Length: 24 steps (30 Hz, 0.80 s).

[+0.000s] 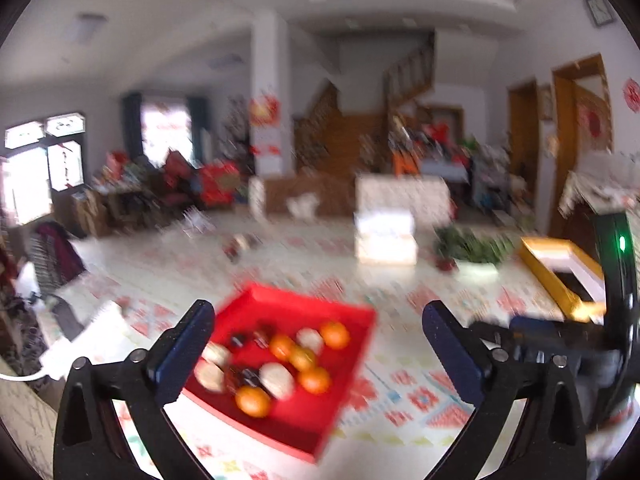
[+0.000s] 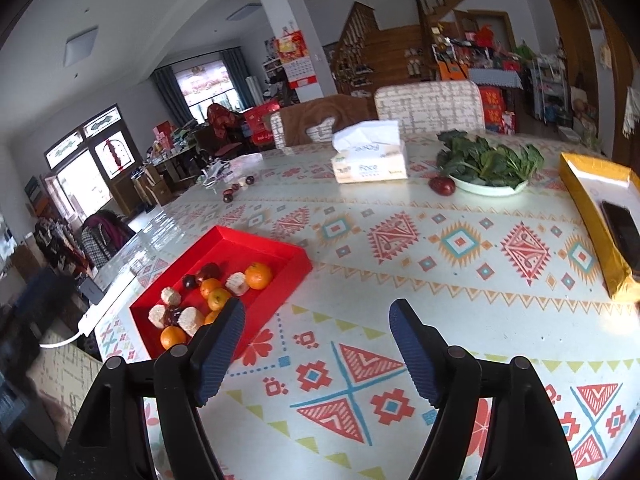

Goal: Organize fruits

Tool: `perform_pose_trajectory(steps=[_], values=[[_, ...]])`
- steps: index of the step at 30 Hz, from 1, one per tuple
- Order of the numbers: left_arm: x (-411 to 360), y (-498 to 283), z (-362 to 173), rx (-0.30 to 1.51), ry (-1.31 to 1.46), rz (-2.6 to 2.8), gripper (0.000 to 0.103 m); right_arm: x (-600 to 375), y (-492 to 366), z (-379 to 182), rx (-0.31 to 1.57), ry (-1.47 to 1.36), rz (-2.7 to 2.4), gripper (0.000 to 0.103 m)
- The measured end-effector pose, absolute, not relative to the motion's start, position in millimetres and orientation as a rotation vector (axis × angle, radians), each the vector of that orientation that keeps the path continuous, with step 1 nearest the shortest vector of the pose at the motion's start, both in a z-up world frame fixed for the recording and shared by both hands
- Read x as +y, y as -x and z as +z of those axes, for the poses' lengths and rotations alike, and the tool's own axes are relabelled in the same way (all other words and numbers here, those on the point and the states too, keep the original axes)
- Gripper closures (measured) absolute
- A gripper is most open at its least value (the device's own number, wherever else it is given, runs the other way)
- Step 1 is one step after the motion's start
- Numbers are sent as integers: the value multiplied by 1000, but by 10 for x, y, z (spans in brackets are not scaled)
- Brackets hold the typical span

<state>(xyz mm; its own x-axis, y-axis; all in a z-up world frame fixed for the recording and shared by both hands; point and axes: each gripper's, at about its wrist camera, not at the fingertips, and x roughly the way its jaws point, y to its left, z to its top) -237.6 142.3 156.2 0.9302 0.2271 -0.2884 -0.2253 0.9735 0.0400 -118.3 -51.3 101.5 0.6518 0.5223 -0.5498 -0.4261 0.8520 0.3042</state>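
While both hover above the red tray [image 2: 224,240], left gripper [image 1: 318,344] and right gripper [image 2: 316,332] gape empty.

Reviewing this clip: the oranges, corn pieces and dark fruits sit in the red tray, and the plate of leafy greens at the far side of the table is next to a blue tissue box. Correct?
Not quite. The tissue box is white and beige, not blue; the right wrist view shows it clearly. The rest stands: the oranges, corn pieces and dark fruits sit in the red tray, and the plate of leafy greens is beside the box at the far side.

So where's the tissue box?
In the right wrist view, the tissue box sits at the table's far side, left of the plate of greens.
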Motion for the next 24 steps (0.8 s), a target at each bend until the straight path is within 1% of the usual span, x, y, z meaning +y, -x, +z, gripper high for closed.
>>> perform_pose_trajectory(steps=[3,6,10,16,24], values=[[1506,2521,1668,207,8,297,0,-414,1272,1057,643,-125,558,20],[1597,2582,1708,170,34,363,0,-306,1350,1078,627,-102,580,18],[1722,2491,1666,236,55,443,0,-156,1431,1057,625,-73,605,17],[1699,2450,1530,273,-23,508,0,-18,1481,978,633,-31,619,15],[1851,2268,1367,404,44,436,0,104,1497,922,653,-9,624,14]])
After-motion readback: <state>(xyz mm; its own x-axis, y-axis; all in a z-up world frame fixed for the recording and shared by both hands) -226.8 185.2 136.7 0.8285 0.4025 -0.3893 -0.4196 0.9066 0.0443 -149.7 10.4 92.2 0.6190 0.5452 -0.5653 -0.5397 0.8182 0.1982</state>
